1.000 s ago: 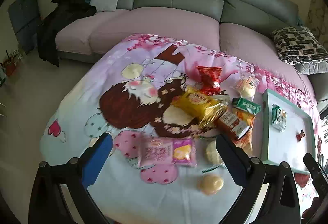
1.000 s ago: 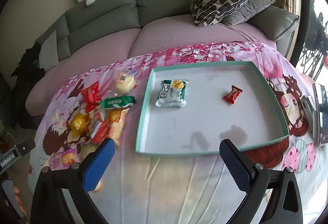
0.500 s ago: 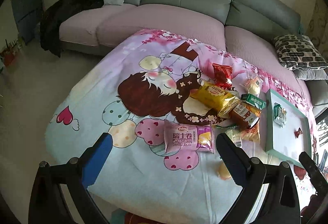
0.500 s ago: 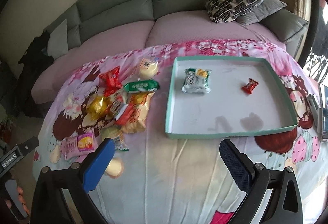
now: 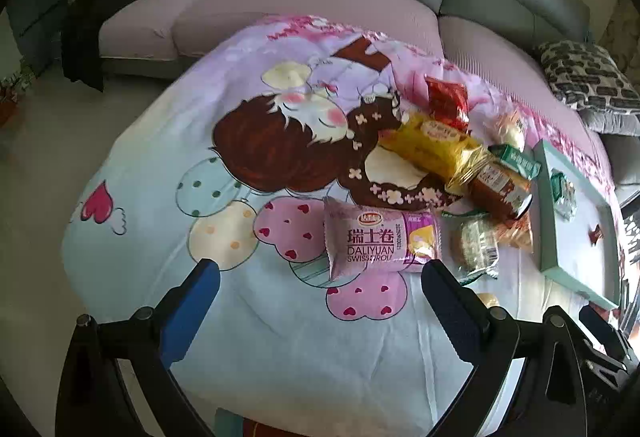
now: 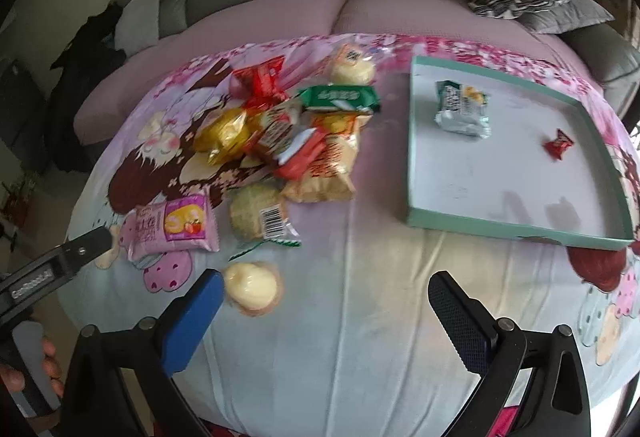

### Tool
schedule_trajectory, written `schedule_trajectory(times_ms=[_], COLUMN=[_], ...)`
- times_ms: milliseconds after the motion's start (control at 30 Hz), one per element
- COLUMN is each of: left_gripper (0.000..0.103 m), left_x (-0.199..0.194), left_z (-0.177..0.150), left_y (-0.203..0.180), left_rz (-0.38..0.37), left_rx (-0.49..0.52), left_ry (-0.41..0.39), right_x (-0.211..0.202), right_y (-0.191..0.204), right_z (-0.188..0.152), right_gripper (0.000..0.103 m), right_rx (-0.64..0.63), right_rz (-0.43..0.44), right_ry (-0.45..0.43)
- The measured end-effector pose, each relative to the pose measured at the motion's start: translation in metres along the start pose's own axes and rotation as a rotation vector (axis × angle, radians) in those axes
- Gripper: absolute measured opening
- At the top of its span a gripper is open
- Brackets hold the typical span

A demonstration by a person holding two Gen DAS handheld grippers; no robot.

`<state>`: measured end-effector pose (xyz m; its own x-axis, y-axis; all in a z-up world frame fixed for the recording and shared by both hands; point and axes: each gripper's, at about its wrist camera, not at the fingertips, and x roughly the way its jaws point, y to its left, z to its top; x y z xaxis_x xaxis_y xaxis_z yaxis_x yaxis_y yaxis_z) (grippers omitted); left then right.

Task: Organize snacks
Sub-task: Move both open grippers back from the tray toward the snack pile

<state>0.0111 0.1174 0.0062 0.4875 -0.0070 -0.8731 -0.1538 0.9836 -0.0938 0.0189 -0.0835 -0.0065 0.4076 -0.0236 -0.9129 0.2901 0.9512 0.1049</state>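
Overhead, left gripper (image 5: 320, 287) wide above pink Swiss-roll packet (image 5: 380, 243); right gripper (image 6: 324, 295) wide, empty, beside cream bun (image 6: 252, 289).

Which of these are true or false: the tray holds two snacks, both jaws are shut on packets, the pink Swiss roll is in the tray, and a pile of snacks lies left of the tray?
1. The teal tray holds two snacks. True: a green-and-silver packet and a small red candy.
2. Both jaws are shut on packets. False: the left gripper and right gripper are both open and empty.
3. The pink Swiss roll is in the tray. False: it lies on the cartoon bedsheet.
4. A pile of snacks lies left of the tray in the right wrist view. True.
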Motion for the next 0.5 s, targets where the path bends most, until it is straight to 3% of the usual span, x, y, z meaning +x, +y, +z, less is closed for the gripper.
schedule_trajectory(times_ms=[500], left_gripper=[0.101], left_x=[0.038], left_z=[-0.002], left_y=[-0.002], left_rz=[0.01], left_rx=[0.017], left_ry=[0.064], right_x=[0.035], right_y=[0.021], right_z=[-0.004], right_gripper=[0.103], right_rx=[-0.06], right_rz=[0.038], right_ry=[0.07])
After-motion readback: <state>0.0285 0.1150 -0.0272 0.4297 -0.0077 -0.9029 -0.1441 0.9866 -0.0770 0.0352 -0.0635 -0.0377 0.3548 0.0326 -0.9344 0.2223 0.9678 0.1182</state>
